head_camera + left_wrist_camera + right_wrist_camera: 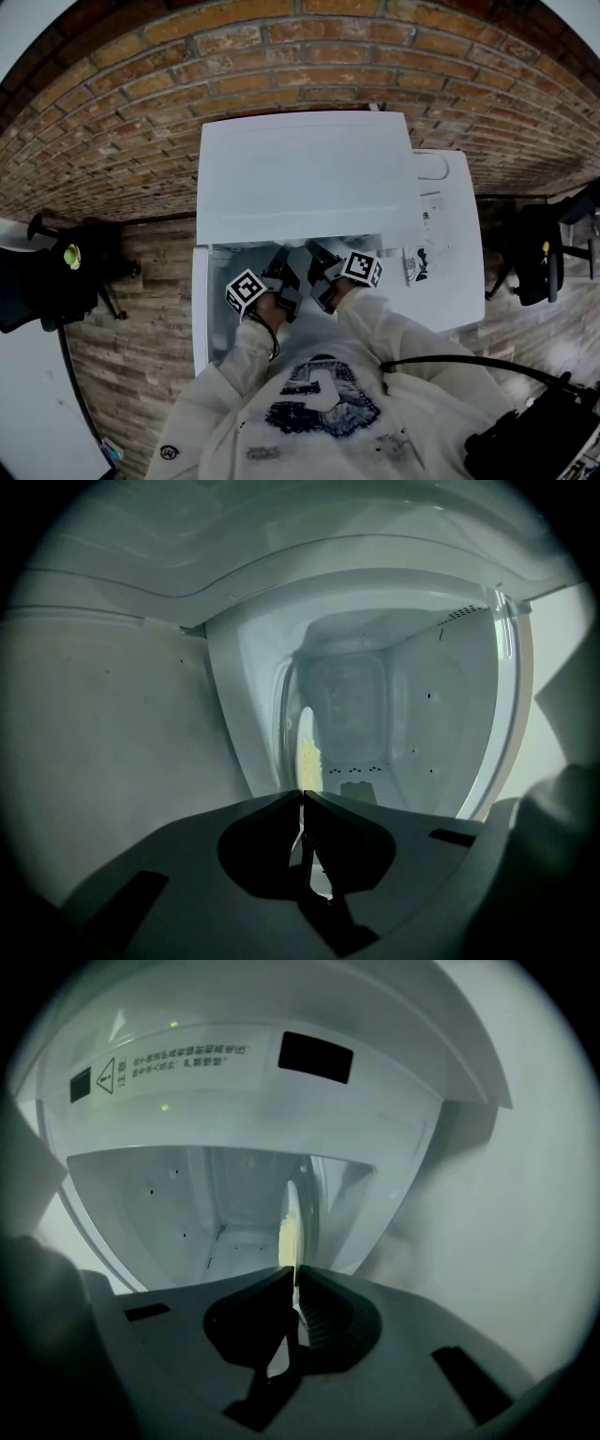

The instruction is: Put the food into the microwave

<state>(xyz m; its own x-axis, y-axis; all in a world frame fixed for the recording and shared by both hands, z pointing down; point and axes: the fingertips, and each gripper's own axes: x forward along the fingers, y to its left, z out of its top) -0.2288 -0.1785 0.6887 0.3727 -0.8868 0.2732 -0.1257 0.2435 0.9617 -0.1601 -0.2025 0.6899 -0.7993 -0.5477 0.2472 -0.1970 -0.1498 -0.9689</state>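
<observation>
Head view: left gripper [282, 286] and right gripper [321, 277] meet at the white microwave's [309, 178] opening, centre frame.
Left gripper view: jaws clamped on a plate [306, 722] rim (seen edge-on), yellow food [308, 760] above them, cavity behind.
Right gripper view: jaws likewise pinch the plate, lower centre.

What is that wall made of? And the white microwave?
The wall looks like rough red-brown brick: you can see blocks with pale lines of mortar between them. The microwave seems to be painted metal or plastic, smooth and matte white. It's hard to tell which.
</observation>
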